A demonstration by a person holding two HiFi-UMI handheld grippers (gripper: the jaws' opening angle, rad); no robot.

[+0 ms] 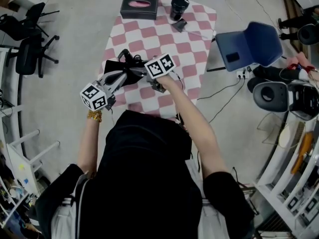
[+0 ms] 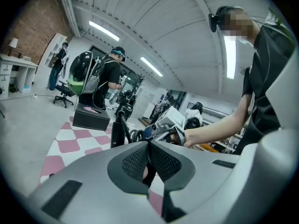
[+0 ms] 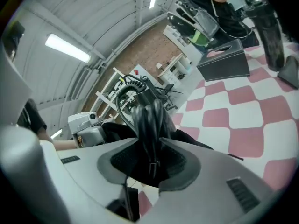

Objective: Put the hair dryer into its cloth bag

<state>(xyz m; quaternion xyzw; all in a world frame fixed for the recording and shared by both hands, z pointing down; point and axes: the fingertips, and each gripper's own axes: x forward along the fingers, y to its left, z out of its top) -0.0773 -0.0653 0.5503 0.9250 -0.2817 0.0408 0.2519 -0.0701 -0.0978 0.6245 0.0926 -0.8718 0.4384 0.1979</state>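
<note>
Hair dryer [image 3: 148, 113], glossy hard black plastic with springy looped cord [image 3: 127, 88], grasped in right hand-held gripper [image 3: 150, 161] above the pink-checked counter [image 1: 194, 31]. Left hand-held gripper [image 2: 149, 160] clenched on a thin fold of the limp black cloth bag [image 1: 123, 76]. Hold that rim taut, spread the mouth, slide the rigid body in first, then tuck in the loops to avoid snagging.

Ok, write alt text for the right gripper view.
The right gripper clamps a black cord bundle over a pink-and-white checked tablecloth. A black cloth bag lies just behind, a black tissue box farther back.
</note>
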